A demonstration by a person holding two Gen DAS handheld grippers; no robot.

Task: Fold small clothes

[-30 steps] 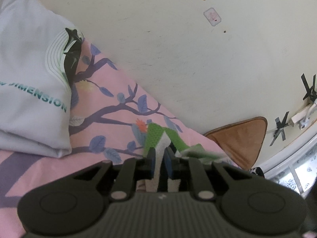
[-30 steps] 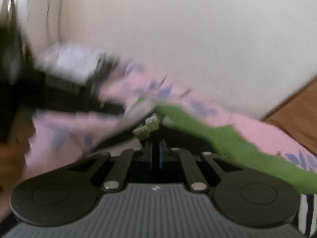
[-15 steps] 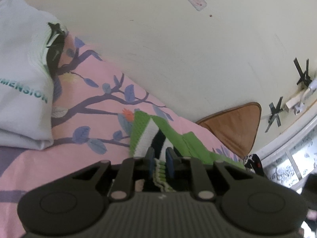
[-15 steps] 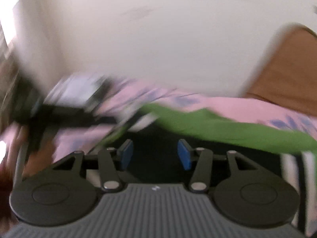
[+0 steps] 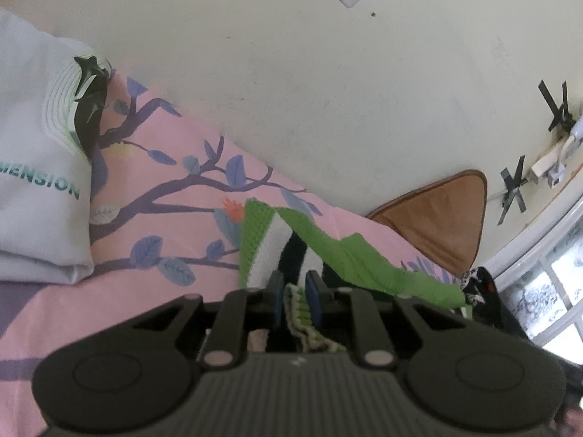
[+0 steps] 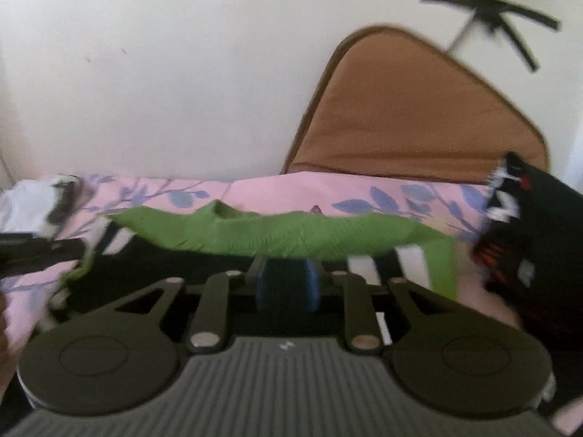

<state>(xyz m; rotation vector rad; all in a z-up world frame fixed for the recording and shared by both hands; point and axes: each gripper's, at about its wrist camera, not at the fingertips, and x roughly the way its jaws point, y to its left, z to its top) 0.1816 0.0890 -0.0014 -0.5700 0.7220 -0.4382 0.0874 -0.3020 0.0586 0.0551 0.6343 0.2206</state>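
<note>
The left gripper [image 5: 294,293] pinches the soft green sock's [image 5: 339,255] ribbed cuff. The right gripper [image 6: 286,286] is closing under its floppy middle; grab there.

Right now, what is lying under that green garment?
Under the green garment lies a pink bedsheet printed with purple branches. The sheet directly beneath the cloth is covered, so anything there stays unseen.

Home bedroom: floral pink bedsheet [image 5: 175,196], folded shirt [image 5: 32,167].
</note>
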